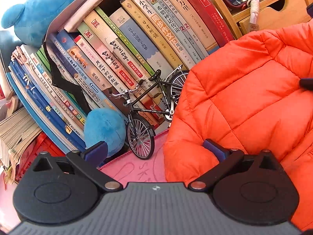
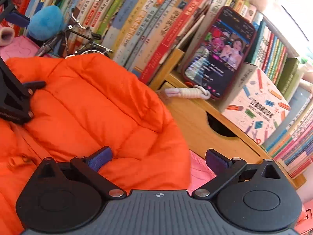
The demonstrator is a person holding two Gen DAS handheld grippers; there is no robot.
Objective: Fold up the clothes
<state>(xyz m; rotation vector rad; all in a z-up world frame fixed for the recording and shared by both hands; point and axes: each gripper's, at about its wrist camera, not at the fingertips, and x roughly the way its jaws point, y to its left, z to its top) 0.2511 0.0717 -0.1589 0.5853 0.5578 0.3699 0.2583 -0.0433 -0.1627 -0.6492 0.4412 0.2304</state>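
A puffy orange quilted jacket lies bunched on a pink mat. In the left wrist view my left gripper is open wide. Its right pad rests on the jacket's left edge and its left pad hangs over the mat. The right wrist view shows the same jacket from the other side. There my right gripper is open too, with the jacket's right edge lying between its fingers. Neither one pinches the cloth. A dark tip of the right gripper pokes in at the jacket's far side, and the left gripper sits over the jacket's left part.
Rows of books fill the back. In front of them stand a model bicycle and a blue plush toy. A wooden drawer unit holds a lit phone and a patterned box. A red crate sits at the left.
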